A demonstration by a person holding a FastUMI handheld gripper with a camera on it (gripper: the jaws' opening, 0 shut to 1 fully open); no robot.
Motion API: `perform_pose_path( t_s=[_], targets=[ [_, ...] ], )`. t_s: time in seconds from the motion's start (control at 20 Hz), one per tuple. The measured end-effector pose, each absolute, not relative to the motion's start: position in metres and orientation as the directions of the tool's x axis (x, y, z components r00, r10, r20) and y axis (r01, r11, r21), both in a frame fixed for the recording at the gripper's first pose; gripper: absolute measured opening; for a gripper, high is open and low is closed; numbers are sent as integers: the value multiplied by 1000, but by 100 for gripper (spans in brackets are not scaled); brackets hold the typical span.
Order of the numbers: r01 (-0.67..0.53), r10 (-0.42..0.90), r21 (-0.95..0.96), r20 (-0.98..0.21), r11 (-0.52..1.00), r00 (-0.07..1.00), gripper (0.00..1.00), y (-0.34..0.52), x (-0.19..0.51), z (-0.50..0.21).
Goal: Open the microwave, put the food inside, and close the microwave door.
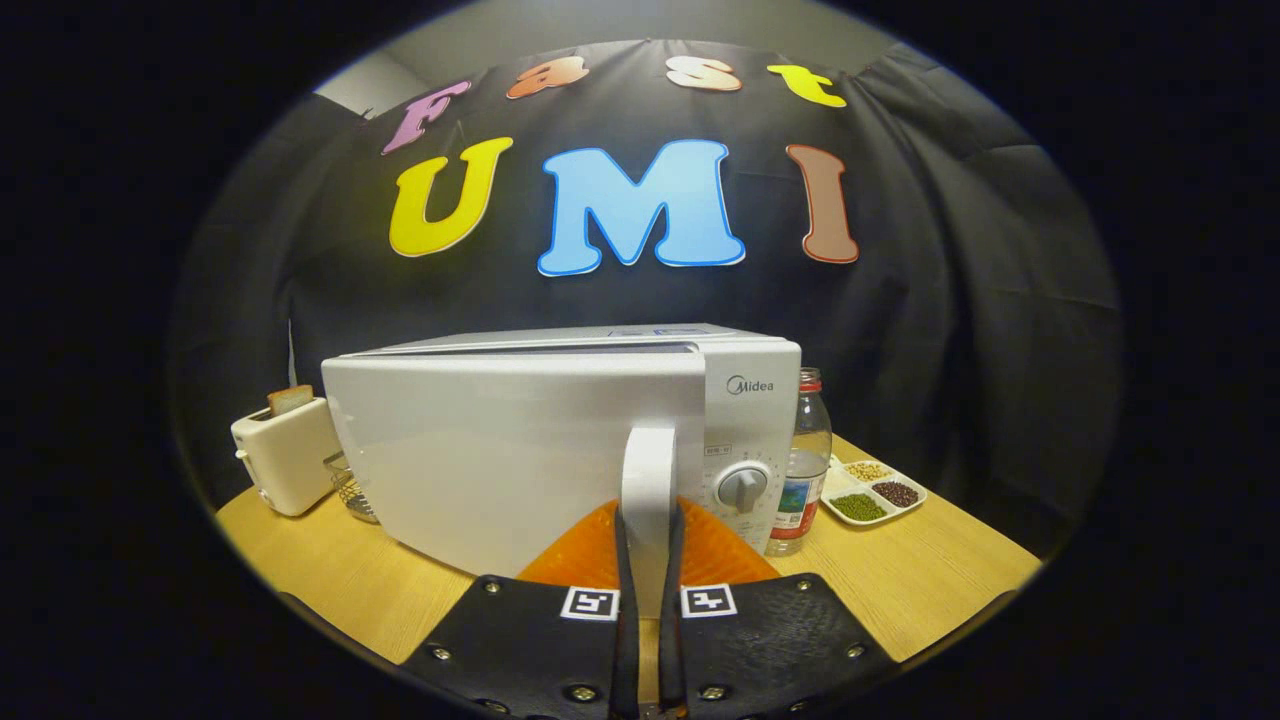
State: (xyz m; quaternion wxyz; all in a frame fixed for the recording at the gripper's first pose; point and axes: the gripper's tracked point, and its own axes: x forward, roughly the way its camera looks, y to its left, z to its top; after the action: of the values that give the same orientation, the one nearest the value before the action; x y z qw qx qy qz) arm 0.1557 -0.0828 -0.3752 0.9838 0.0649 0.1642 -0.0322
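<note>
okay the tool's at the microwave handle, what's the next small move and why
Probably pull the handle back to swing the door wider: the tool looks closed on the handle, and the door seems only slightly ajar.

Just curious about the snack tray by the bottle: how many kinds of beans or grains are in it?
3 visible in the divided tray right of the bottle: green ones nearest, dark ones beside them, pale ones behind. The bottle may hide another section.

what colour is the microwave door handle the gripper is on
White, like the microwave door. The handle shows best in the gripper view, clamped by the gripper.
</note>
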Motion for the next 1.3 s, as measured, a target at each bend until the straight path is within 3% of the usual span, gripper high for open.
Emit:
perform_pose_path(
  t_s=[0.35,0.85,1.3],
  targets=[
    [-17,70,166,-320,986,945,8,-41,92,-362],
    [-256,326,256,-288,932,900,7,74,6,-336],
    [-138,200,220,-289,966,936,7,145,-18,-321]
  ],
)
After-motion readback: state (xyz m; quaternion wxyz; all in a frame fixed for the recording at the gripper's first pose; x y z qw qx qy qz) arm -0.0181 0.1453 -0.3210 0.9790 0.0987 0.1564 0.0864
